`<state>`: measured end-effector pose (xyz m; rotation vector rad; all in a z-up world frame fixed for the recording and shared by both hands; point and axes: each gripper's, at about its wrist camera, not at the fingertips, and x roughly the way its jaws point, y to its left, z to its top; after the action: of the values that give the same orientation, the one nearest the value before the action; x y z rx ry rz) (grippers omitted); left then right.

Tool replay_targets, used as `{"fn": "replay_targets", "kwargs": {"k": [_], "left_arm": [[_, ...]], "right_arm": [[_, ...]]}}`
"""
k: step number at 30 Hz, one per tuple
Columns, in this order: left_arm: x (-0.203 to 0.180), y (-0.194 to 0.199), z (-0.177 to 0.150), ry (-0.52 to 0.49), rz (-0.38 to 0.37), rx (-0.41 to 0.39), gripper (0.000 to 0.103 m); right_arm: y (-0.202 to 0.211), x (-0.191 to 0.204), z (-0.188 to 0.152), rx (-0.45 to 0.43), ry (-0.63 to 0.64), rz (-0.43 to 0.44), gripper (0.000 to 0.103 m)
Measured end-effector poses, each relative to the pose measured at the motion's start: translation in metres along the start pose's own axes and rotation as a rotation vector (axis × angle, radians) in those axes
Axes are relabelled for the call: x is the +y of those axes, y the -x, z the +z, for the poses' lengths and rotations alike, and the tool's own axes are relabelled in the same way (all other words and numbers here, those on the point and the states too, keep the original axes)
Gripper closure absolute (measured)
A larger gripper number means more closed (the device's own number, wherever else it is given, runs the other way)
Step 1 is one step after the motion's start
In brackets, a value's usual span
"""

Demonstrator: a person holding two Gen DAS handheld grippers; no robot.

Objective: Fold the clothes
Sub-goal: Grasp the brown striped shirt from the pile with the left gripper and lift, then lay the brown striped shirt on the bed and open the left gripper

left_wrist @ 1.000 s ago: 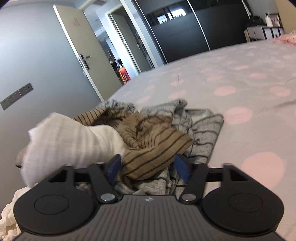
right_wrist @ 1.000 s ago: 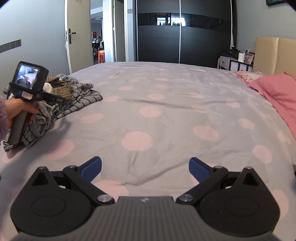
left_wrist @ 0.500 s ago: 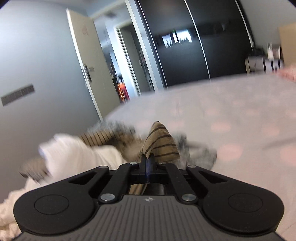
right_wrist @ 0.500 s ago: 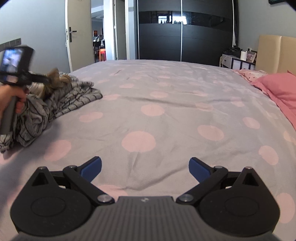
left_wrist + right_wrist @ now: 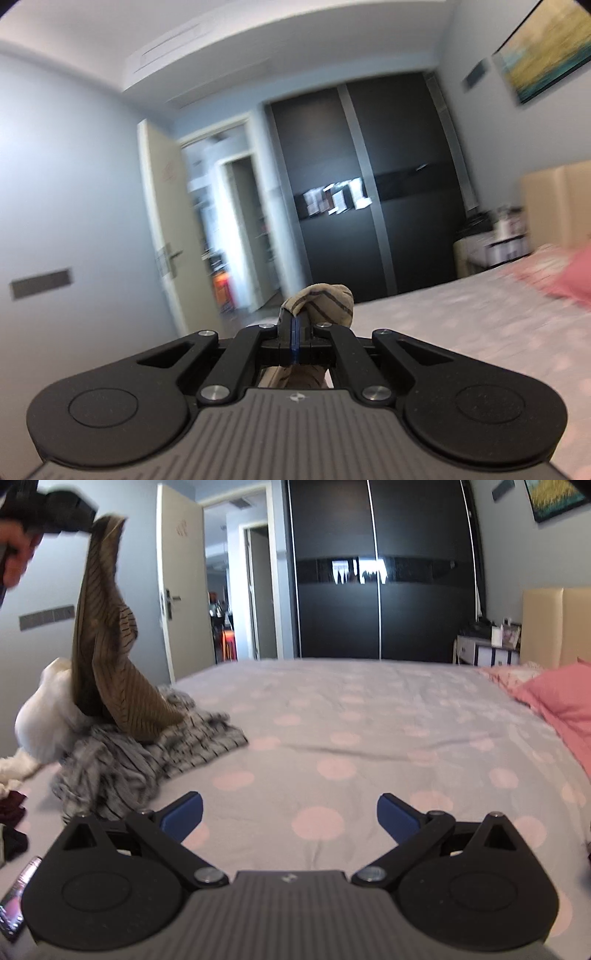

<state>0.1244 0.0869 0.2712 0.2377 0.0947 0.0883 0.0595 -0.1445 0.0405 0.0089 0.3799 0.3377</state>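
Observation:
My left gripper (image 5: 294, 334) is shut on a tan garment with dark stripes (image 5: 325, 306). In the right wrist view it (image 5: 88, 520) holds that garment (image 5: 107, 657) high above the bed, the lower end still resting on the clothes pile. The pile holds a grey striped garment (image 5: 147, 760) and a white one (image 5: 44, 716) at the bed's left side. My right gripper (image 5: 290, 812) is open and empty, low over the spotted grey bedsheet (image 5: 351, 738).
Pink pillows (image 5: 561, 701) lie at the bed's right. A black wardrobe (image 5: 384, 572) and an open door (image 5: 181, 590) stand beyond the bed. Dark small clothes (image 5: 11, 812) lie at the left edge. A nightstand (image 5: 484, 650) stands by the beige headboard (image 5: 554, 627).
My left gripper closed on the tan striped garment and lifted it high off the pile. My right gripper stayed open over the sheet.

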Motion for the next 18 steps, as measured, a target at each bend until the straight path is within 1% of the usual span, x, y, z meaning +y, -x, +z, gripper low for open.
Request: {"fn": "replay_targets", "kwargs": {"k": [2,6,8,10,12,14,15,16,17,18], "left_arm": [[-0.015,0.027,0.02,-0.01,-0.084,-0.034,0.103],[-0.058,0.07,0.053,-0.09,-0.274,-0.073,0.103],[-0.081,0.076,0.057,-0.12,-0.35,-0.042,0.103],[-0.102,0.079,0.053,-0.143,-0.414,0.008,0.103],[-0.109,0.077,0.038,-0.145,-0.431,0.05,0.103],[-0.112,0.076,0.021,-0.142,-0.436,0.088,0.103],[-0.114,0.075,0.013,-0.14,-0.439,0.106,0.101],[-0.115,0.074,0.004,-0.138,-0.441,0.125,0.095],[-0.117,0.073,-0.004,-0.137,-0.444,0.144,0.085],[-0.119,0.072,-0.013,-0.135,-0.446,0.163,0.078]], "right_arm": [[0.016,0.001,0.006,-0.03,-0.004,0.002,0.001],[0.049,-0.002,0.015,-0.081,-0.019,-0.001,0.001],[0.065,-0.004,0.017,-0.101,-0.023,-0.007,0.001],[0.08,-0.008,0.018,-0.119,-0.027,-0.02,0.001],[0.096,-0.012,0.016,-0.129,-0.028,-0.036,0.001],[0.107,-0.018,0.01,-0.118,-0.021,-0.057,0.001],[0.111,-0.021,0.006,-0.11,-0.019,-0.067,0.001],[0.114,-0.023,0.003,-0.099,-0.021,-0.076,0.001],[0.117,-0.026,-0.001,-0.087,-0.024,-0.085,0.001],[0.12,-0.029,-0.005,-0.076,-0.027,-0.093,0.001]]}}
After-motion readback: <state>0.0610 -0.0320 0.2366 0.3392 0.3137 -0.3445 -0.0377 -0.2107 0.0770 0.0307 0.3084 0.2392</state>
